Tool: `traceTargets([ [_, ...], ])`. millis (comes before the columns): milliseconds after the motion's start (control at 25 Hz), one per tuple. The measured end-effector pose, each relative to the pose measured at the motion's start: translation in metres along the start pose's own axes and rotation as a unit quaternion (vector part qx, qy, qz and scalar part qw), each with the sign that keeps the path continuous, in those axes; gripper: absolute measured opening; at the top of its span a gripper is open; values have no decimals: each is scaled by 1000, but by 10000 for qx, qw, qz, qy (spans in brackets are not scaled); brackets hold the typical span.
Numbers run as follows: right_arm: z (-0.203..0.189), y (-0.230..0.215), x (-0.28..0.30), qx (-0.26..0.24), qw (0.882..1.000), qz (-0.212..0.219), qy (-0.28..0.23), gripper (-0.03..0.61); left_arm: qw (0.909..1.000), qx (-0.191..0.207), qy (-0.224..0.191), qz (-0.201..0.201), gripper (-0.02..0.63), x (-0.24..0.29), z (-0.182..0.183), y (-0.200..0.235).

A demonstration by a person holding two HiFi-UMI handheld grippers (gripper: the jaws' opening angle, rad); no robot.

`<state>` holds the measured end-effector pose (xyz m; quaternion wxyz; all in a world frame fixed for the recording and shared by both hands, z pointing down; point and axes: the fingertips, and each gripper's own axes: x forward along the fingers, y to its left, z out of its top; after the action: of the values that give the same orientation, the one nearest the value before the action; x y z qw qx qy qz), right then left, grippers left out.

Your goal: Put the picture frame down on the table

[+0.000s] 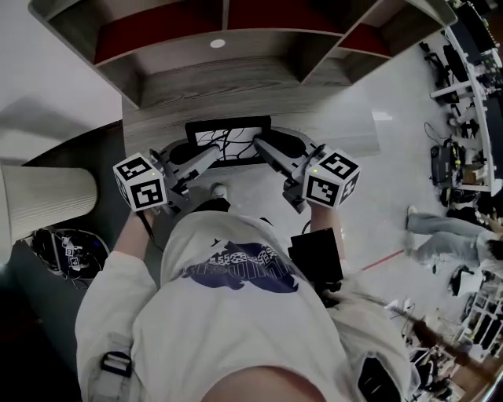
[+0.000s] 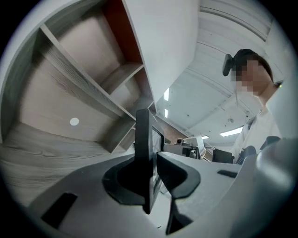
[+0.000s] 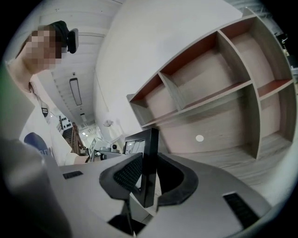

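A black picture frame (image 1: 228,138) stands upright on edge between my two grippers, just above the near edge of the grey wooden table (image 1: 259,82). My left gripper (image 1: 209,156) grips its left side; in the left gripper view the frame's edge (image 2: 142,139) sits between the pads of the left gripper (image 2: 151,173). My right gripper (image 1: 262,147) grips its right side. In the right gripper view, the right gripper (image 3: 149,175) has both pads pressed on the frame's edge (image 3: 149,148). I cannot tell whether the frame's lower edge touches the table.
A wooden shelf unit with red back panels (image 1: 236,23) rises at the back of the table, with a small white disc (image 1: 218,44) in it. A ribbed white cylinder (image 1: 47,206) stands at the left. Another person's legs (image 1: 440,232) and cluttered benches are at the right.
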<state>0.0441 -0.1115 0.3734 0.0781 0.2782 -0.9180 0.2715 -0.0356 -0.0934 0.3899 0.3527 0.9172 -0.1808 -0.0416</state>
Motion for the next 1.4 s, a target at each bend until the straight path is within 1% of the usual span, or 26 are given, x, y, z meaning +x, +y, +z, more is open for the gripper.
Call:
traceTargets([
  [120, -7, -11, 18, 254, 9994, -151, 200, 92, 9994, -181, -27, 294, 91, -4, -1, 25],
  [200, -17, -19, 22, 405, 9981, -276, 371, 89, 9982, -281, -29, 533, 115, -3, -12, 37],
  [400, -42, -35, 35, 618, 9943, -486, 724, 89, 9944, -433, 16, 964, 138, -3, -36, 64],
  [560, -55, -48, 43, 715, 9917, -558, 912, 89, 9905, -488, 84, 1282, 154, -1, -48, 81],
  [680, -68, -61, 51, 804, 9884, -507, 1188, 89, 9854, -543, 155, 1603, 164, 1, -60, 95],
  [880, -81, -83, 71, 662, 9829, -345, 1685, 89, 9725, -747, 158, 2199, 179, 4, -75, 122],
  [1080, -92, -113, 106, 542, 9725, -78, 2263, 89, 9533, -1028, 157, 2836, 190, 4, -84, 161],
  [1280, -105, -156, 139, 789, 9592, 9, 2716, 91, 9327, -1356, 288, 3329, 201, 14, -90, 208],
  [1400, -115, -170, 146, 959, 9514, -31, 2925, 91, 9233, -1552, 425, 3486, 207, 18, -98, 222],
])
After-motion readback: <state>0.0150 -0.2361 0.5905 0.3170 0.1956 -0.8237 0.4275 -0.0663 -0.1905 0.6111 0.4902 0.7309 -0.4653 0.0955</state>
